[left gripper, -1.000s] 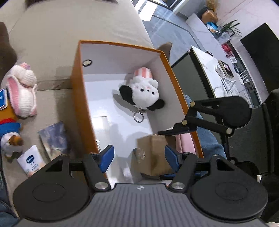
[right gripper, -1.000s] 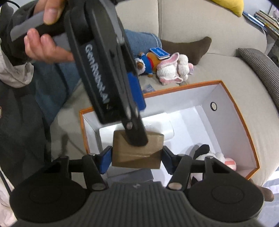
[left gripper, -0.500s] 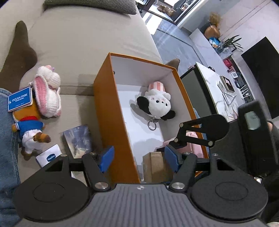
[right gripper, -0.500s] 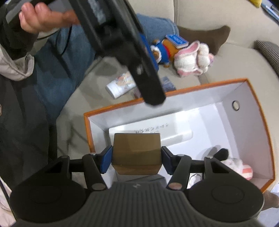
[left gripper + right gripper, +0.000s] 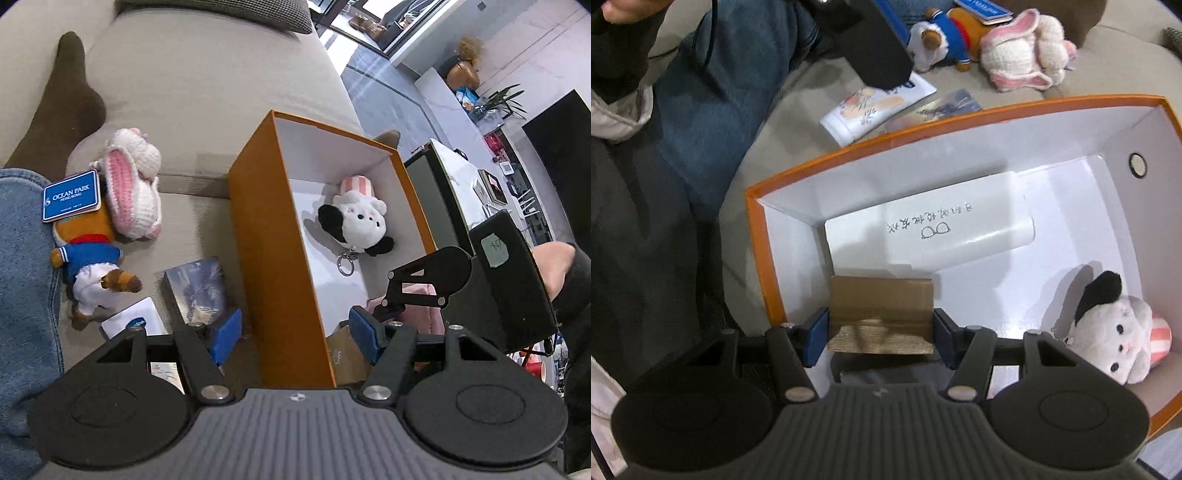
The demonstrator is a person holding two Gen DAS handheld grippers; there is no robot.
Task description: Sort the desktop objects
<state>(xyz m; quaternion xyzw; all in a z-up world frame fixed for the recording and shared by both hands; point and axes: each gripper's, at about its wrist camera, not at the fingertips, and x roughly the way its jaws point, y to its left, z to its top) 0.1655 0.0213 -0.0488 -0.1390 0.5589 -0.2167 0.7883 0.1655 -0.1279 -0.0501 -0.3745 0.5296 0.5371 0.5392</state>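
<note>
Inside orange cardboard box (image 5: 755, 236): brown cardboard carton (image 5: 881, 314) pinched by right gripper (image 5: 881, 334) for stowing; left gripper (image 5: 295, 330) spread, empty.

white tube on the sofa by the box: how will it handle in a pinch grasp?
The white tube lies flat beside the orange box. Probably soft-walled, so it may squash between fingers. The glossy skin could slip. The flattened end should stop rolling.

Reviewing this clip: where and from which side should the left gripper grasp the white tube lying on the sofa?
Across the body of the white squeeze tube, from above. It lies flat on the beige sofa, so its two long sides are open to the fingers of the open left gripper.
</note>
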